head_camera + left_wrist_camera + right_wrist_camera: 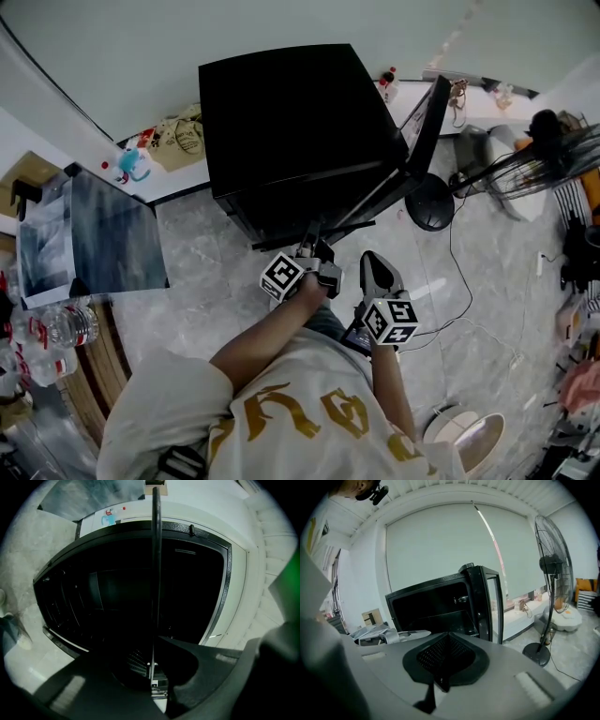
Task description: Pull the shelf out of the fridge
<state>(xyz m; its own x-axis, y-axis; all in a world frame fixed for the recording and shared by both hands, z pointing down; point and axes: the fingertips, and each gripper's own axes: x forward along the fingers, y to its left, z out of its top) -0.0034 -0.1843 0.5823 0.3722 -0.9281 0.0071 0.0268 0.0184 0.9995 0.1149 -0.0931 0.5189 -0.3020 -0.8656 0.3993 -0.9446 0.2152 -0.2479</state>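
Black fridge (291, 112), black-edged shelf (156, 573), grey marbled floor (206, 272)

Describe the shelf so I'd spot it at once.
Find the black fridge on the floor. The shelf is the thin flat panel sticking out of its front, pinched by the left gripper. Unlike the thick door beside it, it is held.

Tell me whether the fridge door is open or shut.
Open: the door stands swung out beside the fridge, whose dark inside shows in the right gripper view.

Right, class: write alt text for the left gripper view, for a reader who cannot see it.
The left gripper is shut on the thin edge of the shelf, which runs straight ahead into the dark, open fridge.
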